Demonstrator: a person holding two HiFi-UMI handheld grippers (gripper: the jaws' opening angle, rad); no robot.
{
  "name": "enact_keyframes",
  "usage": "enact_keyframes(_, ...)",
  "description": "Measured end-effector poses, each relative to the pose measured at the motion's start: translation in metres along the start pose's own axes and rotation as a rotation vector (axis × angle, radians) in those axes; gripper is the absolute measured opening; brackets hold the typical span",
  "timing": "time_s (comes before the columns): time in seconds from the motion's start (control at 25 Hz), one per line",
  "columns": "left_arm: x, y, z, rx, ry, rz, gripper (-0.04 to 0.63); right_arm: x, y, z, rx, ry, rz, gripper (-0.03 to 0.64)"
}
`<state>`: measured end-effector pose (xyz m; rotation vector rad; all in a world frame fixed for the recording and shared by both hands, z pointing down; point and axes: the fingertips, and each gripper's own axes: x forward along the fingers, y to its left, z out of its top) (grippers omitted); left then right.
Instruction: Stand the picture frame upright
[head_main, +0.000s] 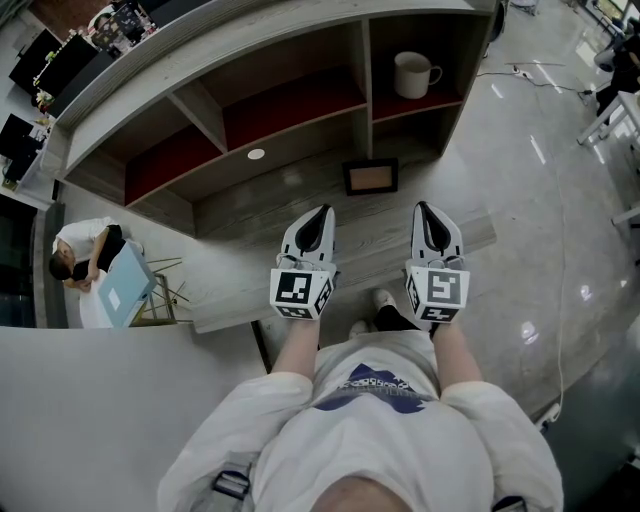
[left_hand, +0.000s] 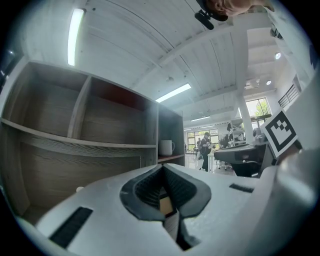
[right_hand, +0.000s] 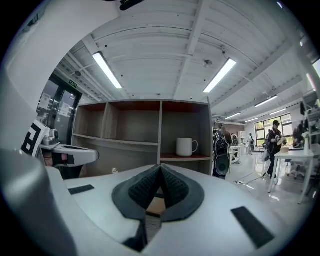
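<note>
The picture frame (head_main: 370, 177), dark-edged with a tan inner panel, lies on the grey wooden surface (head_main: 250, 215) in front of the shelf unit's lowest bay. My left gripper (head_main: 322, 212) and right gripper (head_main: 424, 208) hover side by side near the front of that surface, short of the frame, tips pointing at it. Both are shut, with nothing between the pads. In the left gripper view a tan patch of the frame (left_hand: 166, 204) shows through the gap below the closed left gripper (left_hand: 162, 167). The right gripper (right_hand: 160, 167) view shows the same tan patch (right_hand: 156, 205).
A white mug (head_main: 412, 74) stands on the red right-hand shelf. A small white round object (head_main: 256, 154) lies at the back of the surface, left of the frame. The shelf unit (head_main: 210, 110) has upright dividers. A person (head_main: 85, 250) sits on the floor far left.
</note>
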<state>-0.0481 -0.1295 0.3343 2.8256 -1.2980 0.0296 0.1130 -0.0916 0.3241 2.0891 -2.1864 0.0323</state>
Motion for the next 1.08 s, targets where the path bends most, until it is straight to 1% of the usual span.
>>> enact_keyframes(0.2, 0.003, 0.002, -0.001, 0.001, 0.007, -0.002, 0.006, 0.003, 0.002, 0.0, -0.044, 0.018, -0.001, -0.003)
enact_keyframes(0.4, 0.005, 0.005, -0.002, 0.003, 0.01, 0.002, 0.006, 0.008, 0.002, 0.001, -0.037, 0.016, 0.012, -0.003)
enact_keyframes(1.08, 0.005, 0.02, -0.01, -0.023, 0.022, 0.054, 0.006, 0.022, 0.0, 0.0, -0.037, 0.023, 0.036, -0.003)
